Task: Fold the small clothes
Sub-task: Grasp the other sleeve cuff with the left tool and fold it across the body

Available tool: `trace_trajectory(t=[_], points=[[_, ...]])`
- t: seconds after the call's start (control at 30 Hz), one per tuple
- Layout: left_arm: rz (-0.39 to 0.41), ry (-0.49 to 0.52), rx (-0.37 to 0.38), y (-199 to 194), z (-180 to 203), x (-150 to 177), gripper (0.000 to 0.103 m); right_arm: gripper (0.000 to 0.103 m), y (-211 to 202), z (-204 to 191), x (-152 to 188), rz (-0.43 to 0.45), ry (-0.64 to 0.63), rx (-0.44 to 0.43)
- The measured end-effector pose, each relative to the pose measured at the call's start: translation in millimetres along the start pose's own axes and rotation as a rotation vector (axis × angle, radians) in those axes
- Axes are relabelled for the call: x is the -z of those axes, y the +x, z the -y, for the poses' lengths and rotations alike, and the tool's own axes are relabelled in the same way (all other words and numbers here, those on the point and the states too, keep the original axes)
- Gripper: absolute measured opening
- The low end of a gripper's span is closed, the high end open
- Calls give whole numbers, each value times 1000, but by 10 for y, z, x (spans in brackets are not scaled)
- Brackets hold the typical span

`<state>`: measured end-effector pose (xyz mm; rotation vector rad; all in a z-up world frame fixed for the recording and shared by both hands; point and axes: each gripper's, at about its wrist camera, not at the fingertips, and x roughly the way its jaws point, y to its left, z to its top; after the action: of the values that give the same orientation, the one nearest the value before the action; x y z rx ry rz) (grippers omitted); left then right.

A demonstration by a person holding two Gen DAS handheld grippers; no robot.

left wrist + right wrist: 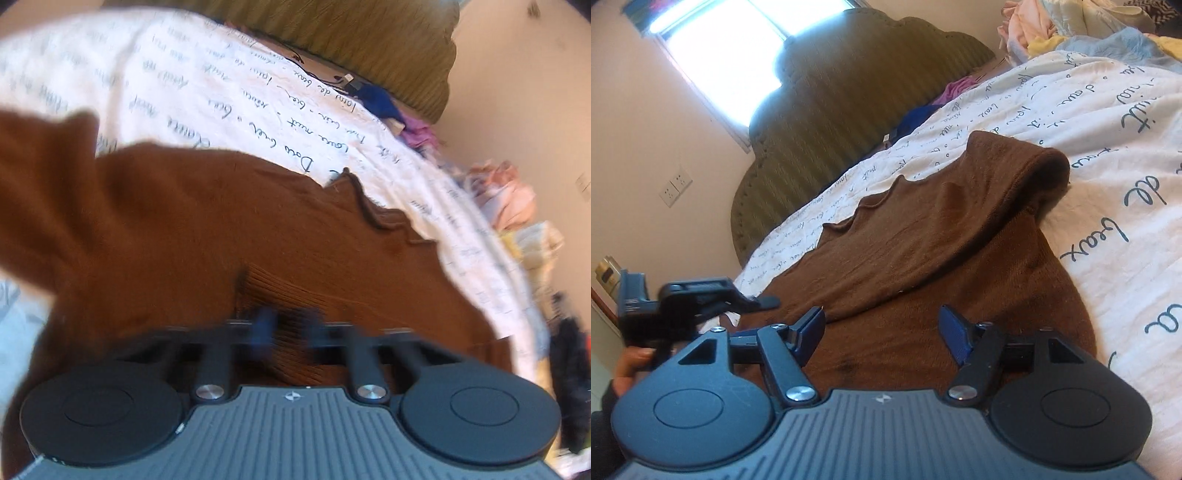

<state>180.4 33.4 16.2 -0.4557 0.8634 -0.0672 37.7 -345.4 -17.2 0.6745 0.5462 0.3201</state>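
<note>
1. Around my work area I see a white bedspread point(1108, 147) printed with dark script, filling most of both views.
2. An olive headboard point(849, 110) stands at the upper centre of the right wrist view, with a bright window point(720, 48) at its upper left and wall sockets point(676, 190) at the left edge.
3. A pile of pale clothes point(1052, 26) sits in the upper right of that view. A blue cloth point(380, 101) and a purple one point(419, 131) lie by the headboard in the upper right of the left wrist view, beside a thin dark cable point(317, 74).
4. Nothing lies across the brown sweater point(923, 240); it rests on the bedspread at centre frame in both views.
5. In the right wrist view its long axis runs from lower left to upper right. A folded-over part lies on top, ending in a rounded fold at upper right; a wavy ribbed edge faces the headboard.
6. My right gripper point(882, 332) is released, blue pads apart over the sweater, nothing pinched between them.
7. My left gripper point(288, 325) is blurred at the bottom centre of its view; its jaws are clenched on the sweater's ribbed edge.
8. In the right wrist view the left gripper shows at lower left, with a hand point(628, 369) on it.
</note>
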Motion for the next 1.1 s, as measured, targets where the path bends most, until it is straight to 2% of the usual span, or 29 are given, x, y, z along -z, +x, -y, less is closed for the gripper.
trace_trajectory(t=[0.13,0.2,0.23,0.27,0.3,0.33,0.37,0.43,0.5,0.6,0.67,0.77,0.83,0.93,1.0,1.03,1.1], points=[[40,65,-26,-136,134,-49,0,68,7,52,-3,2,29,-20],[39,53,22,-245,91,-47,1,68,14,69,-11,2,39,-28],[45,48,28,-296,64,-52,8,68,3,79,-10,3,43,-31],[47,36,39,-329,23,-52,35,68,3,83,-10,3,46,-34],[52,11,53,-365,-36,-35,68,69,5,83,-12,4,47,-37],[63,-20,67,-409,-102,-6,79,69,13,80,-12,4,49,-40],[72,-47,85,-455,-172,23,80,70,21,76,-12,4,49,-41],[35,-81,122,-452,-231,44,70,70,32,73,-11,3,49,-42],[-14,-129,161,-372,-260,61,53,70,28,73,-10,2,48,-41],[-43,-164,209,-253,-232,90,44,70,26,77,-12,3,47,-41],[-58,-176,189,-148,-215,96,36,70,26,77,-12,2,46,-41],[-67,-177,136,-19,-201,70,3,70,30,75,-11,1,45,-40],[-9,-127,71,-79,-128,44,3,70,30,78,-12,0,44,-40],[166,-52,14,-395,-93,-48,3,70,30,77,-12,0,44,-40],[247,-37,-68,-525,-165,-142,3,70,31,77,-12,0,44,-40],[268,-28,-134,-534,-224,-173,3,70,32,76,-11,0,44,-40],[243,-14,-224,-437,-387,-189,3,70,32,80,-12,-1,45,-41]])
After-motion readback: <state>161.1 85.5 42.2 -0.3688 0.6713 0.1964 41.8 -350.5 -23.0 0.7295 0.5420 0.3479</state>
